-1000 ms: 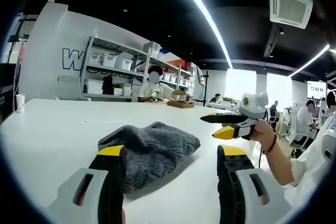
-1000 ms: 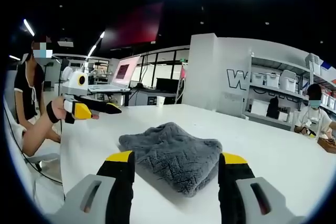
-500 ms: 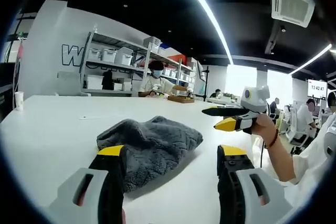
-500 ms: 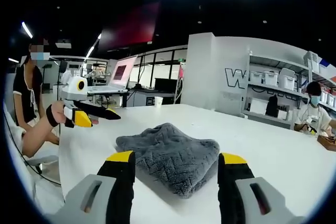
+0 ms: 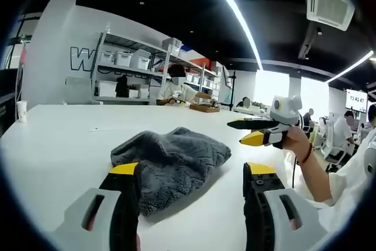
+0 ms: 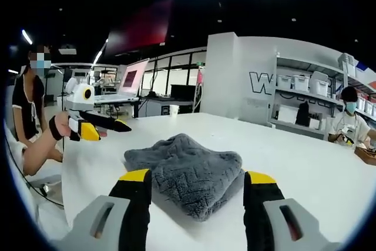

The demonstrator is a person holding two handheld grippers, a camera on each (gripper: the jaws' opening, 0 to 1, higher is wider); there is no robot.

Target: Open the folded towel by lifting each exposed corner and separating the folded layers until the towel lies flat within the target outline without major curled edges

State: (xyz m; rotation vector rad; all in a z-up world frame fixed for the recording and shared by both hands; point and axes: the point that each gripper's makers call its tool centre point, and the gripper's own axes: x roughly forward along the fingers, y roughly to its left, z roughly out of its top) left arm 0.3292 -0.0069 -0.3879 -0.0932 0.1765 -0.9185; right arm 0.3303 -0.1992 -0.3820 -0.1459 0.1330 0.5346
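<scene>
You hold both the left gripper (image 5: 191, 177) and right gripper (image 6: 198, 183) spread and empty, flanking the folded grey towel (image 6: 185, 170) near the white table's (image 5: 53, 139) near edge, apparently to choose its first exposed corner.

Grey plush towel (image 5: 170, 163), folded into a thick, rumpled bundle. It lies on the white table (image 5: 53, 145), layers unopened.

A wide white table (image 5: 53, 145) carries a grey towel (image 5: 170, 160) (folded, rumpled on top) lying directly on it, and a paper cup (image 5: 22, 110) at its far edge.
</scene>
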